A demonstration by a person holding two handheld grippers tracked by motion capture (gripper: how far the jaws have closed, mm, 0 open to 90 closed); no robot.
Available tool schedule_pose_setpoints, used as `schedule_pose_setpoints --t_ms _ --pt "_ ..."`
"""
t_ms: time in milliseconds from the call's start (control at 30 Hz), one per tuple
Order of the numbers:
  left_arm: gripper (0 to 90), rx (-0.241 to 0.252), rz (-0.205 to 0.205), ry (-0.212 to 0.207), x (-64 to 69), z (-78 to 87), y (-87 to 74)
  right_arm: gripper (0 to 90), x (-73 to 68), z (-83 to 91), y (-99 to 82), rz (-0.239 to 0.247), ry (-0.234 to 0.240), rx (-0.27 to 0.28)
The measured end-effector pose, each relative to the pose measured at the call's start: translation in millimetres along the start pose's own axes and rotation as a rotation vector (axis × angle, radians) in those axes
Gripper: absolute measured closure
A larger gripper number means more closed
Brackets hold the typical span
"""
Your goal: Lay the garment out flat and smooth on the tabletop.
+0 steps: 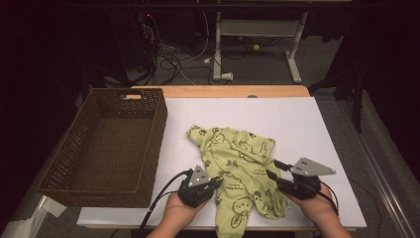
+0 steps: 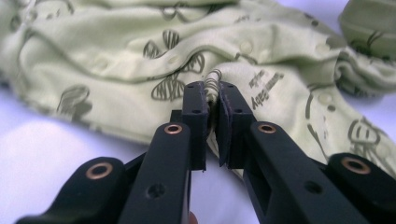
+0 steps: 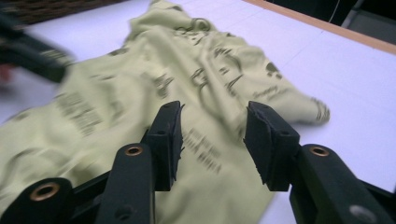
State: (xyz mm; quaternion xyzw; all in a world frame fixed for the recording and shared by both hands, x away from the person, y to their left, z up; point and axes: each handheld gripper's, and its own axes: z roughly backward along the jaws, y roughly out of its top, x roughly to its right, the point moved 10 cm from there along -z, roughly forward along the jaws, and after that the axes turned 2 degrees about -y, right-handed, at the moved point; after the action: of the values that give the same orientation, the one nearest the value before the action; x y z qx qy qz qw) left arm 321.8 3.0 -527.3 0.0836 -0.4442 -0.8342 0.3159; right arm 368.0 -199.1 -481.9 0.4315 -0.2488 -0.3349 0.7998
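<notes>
A pale green baby garment [image 1: 237, 158] printed with dark cartoon figures lies crumpled on the white table top [image 1: 307, 129], its lower end hanging over the near edge. My left gripper [image 1: 216, 182] is at the garment's left side. In the left gripper view the jaws [image 2: 212, 93] are shut on a small raised fold of the green cloth [image 2: 116, 70]. My right gripper [image 1: 274, 169] is at the garment's right edge. Its jaws [image 3: 212, 126] stand apart over the cloth [image 3: 140, 84] with nothing pinched between them.
A large brown wicker basket [image 1: 156, 144] stands open on the left part of the table, right beside the white top. Bare white surface lies behind and to the right of the garment. A wooden table edge [image 1: 223, 91] runs along the back.
</notes>
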Motion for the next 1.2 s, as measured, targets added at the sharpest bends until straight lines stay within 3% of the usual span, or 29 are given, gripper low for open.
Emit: schedule_pose_setpoints --t_ms 133,200,267,300,433,467,533,600,733,867,967,1033,1200 --pt "79.6 -0.007 0.013 0.015 -0.8 5.6 -9.9 59.9 6.3 -40.2 24.2 0.021 -0.014 -0.024" --pt "77.4 0.011 0.034 0.011 -2.7 8.0 -9.1 59.4 8.1 -61.5 32.1 0.001 -0.008 -0.04" --pt "69.2 0.012 0.039 0.009 -3.3 8.4 -9.4 55.9 7.5 -86.1 35.7 -0.008 -0.011 -0.086" --pt "69.2 0.013 0.04 0.012 -4.3 8.6 -9.7 55.9 7.5 -86.1 35.7 -0.008 -0.011 -0.086" --pt "49.3 0.034 0.052 0.033 -9.6 11.2 -7.2 51.4 2.5 -120.2 30.4 0.011 -0.039 -0.175" --pt "45.5 0.041 0.059 0.027 -10.3 11.9 -5.9 54.7 2.9 -125.1 28.2 0.014 -0.051 -0.191" --pt "37.2 0.051 0.065 0.042 -13.4 13.0 -4.8 70.7 3.2 -131.5 22.4 -0.002 -0.044 -0.222" --pt "35.3 0.057 0.065 0.045 -15.6 13.6 -4.3 80.8 4.3 -130.0 22.3 0.008 -0.055 -0.214" --pt "29.8 0.064 0.075 0.051 -21.1 13.6 -2.9 83.2 7.8 -118.2 29.3 0.017 -0.067 -0.166" --pt "24.8 0.074 0.09 0.048 -26.4 12.7 0.3 83.3 20.8 -91.5 34.9 -0.036 -0.069 -0.086" --pt "20.1 0.071 0.095 0.039 -28.5 11.2 2.4 84.6 33.6 -68.7 31.5 -0.064 -0.086 -0.031" --pt "18.2 0.068 0.091 0.039 -29.5 8.9 3.6 84.6 43.4 -54.3 25.0 -0.108 -0.082 0.002" --pt "18.2 0.072 0.094 0.039 -31.0 4.9 6.7 87.2 54.9 -36.0 7.8 -0.127 -0.103 0.006"
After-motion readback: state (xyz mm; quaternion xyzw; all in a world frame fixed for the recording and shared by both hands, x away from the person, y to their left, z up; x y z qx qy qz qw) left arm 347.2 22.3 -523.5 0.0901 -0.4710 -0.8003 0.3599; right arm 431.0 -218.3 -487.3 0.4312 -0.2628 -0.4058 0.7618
